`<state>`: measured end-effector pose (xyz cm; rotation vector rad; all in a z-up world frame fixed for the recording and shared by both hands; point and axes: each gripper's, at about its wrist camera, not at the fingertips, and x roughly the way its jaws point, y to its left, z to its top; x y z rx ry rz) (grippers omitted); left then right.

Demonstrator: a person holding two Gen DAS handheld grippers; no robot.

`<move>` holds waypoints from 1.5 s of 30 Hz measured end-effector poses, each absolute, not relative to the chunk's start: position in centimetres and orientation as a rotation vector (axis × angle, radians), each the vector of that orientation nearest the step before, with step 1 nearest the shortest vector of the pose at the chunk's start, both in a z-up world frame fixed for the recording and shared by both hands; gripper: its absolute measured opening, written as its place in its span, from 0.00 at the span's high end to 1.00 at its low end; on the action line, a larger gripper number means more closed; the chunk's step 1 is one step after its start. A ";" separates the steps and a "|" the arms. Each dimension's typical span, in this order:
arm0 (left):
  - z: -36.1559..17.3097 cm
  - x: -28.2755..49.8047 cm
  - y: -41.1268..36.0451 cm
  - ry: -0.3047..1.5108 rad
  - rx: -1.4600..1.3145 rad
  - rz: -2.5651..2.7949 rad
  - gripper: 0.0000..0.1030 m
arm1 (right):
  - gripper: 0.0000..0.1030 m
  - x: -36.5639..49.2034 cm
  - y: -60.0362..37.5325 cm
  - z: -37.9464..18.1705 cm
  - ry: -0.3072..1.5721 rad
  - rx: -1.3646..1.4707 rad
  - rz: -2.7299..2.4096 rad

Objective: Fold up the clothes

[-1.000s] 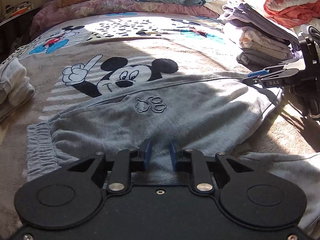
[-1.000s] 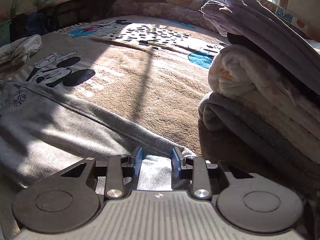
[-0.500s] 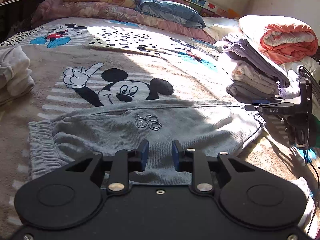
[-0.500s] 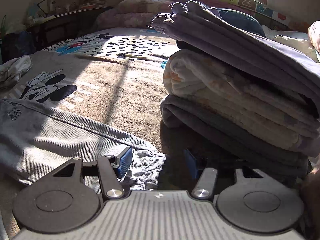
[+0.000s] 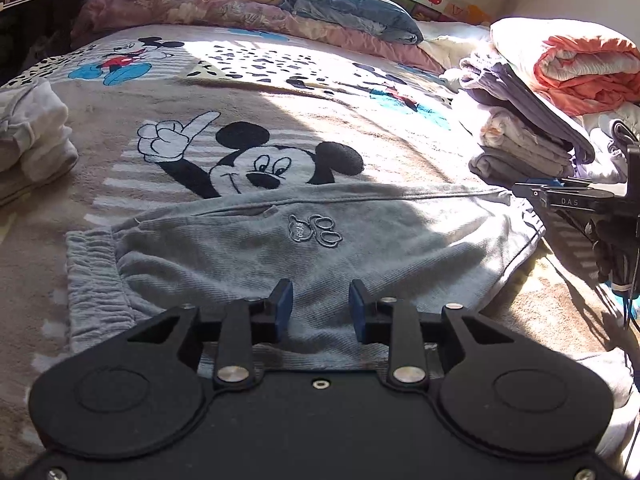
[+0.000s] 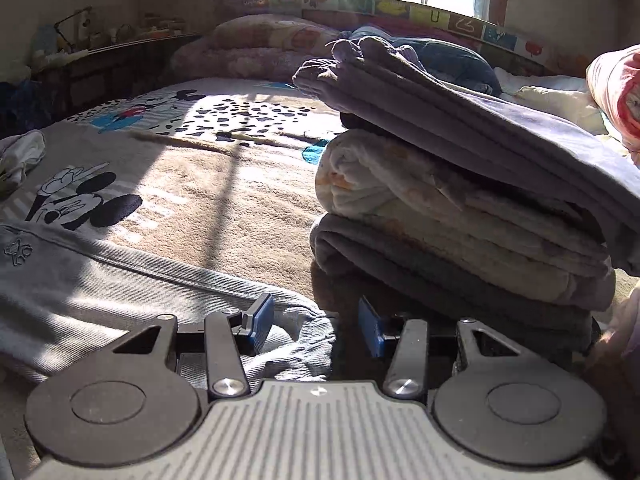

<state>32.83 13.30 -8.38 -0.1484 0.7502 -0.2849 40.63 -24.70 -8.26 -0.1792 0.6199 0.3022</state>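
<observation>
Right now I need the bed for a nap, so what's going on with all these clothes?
A person is folding laundry with hand-held tongs. Grey sweatpants lie flat on the Mickey Mouse blanket. The left tongs hover open over their near edge; the right tongs are open at the pants' right end, gripping nothing. A folded stack sits just beyond.

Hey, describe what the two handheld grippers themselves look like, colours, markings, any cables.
The left gripper has a smooth black body with two round discs, silver pivot screws, black linkage arms and blue pads. The right gripper matches, but its body is ribbed grey. Seen side-on, it carries white "DAS" lettering and trailing black cables.
</observation>
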 end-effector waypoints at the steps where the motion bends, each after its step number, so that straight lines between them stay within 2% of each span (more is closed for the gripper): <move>1: -8.2 32.8 13.6 0.739 -0.163 -0.266 0.72 | 0.55 40.4 -22.8 -8.0 0.613 -0.229 0.355; 7: -8.0 33.0 16.4 0.709 -0.240 -0.132 0.72 | 0.56 42.1 -13.9 -8.5 0.628 -0.477 0.562; 11: -8.1 33.0 17.4 0.710 -0.267 -0.112 0.72 | 0.56 44.3 -12.0 -9.7 0.698 -0.492 0.634; 13: -8.2 33.0 17.9 0.711 -0.281 -0.101 0.72 | 0.74 45.8 -11.9 -9.9 0.763 -0.418 0.683; 16: -8.3 33.0 18.7 0.712 -0.301 -0.085 0.72 | 0.87 45.7 -11.1 -9.5 0.765 -0.472 0.694; 17: -8.4 33.0 18.9 0.712 -0.307 -0.080 0.72 | 0.94 45.7 -11.2 -9.0 0.752 -0.469 0.686; 21: -8.3 33.0 19.5 0.709 -0.324 -0.072 0.72 | 0.94 46.8 -11.4 -8.2 0.740 -0.437 0.632; 23: -8.4 33.0 19.5 0.711 -0.325 -0.072 0.72 | 0.93 47.0 -10.9 -8.7 0.754 -0.479 0.601; 24: -8.4 33.0 19.6 0.711 -0.325 -0.069 0.72 | 0.86 46.9 -10.4 -9.0 0.745 -0.516 0.582; 26: -8.3 32.9 19.8 0.704 -0.336 -0.064 0.72 | 0.81 46.6 -10.3 -8.9 0.729 -0.513 0.573; 29: -8.0 32.6 20.3 0.689 -0.348 -0.050 0.72 | 0.68 45.5 -10.7 -7.6 0.684 -0.453 0.565; 37: -7.6 32.3 21.9 0.660 -0.409 0.008 0.72 | 0.65 39.1 -8.1 -6.5 0.623 -0.410 0.744; 38: -7.6 32.2 22.0 0.661 -0.412 0.009 0.72 | 0.56 38.3 -7.8 -6.7 0.625 -0.405 0.770; 39: -7.7 32.3 22.0 0.663 -0.414 0.009 0.72 | 0.43 37.6 -7.3 -7.7 0.655 -0.441 0.782; 40: -7.7 32.3 22.0 0.665 -0.413 0.010 0.72 | 0.38 37.2 -7.0 -8.8 0.685 -0.498 0.771; 41: -7.7 32.3 21.9 0.664 -0.412 0.010 0.72 | 0.38 36.7 -7.1 -9.5 0.669 -0.521 0.755; 45: -7.2 32.0 21.8 0.635 -0.411 -0.005 0.72 | 0.45 35.8 -9.9 -7.6 0.589 -0.303 0.705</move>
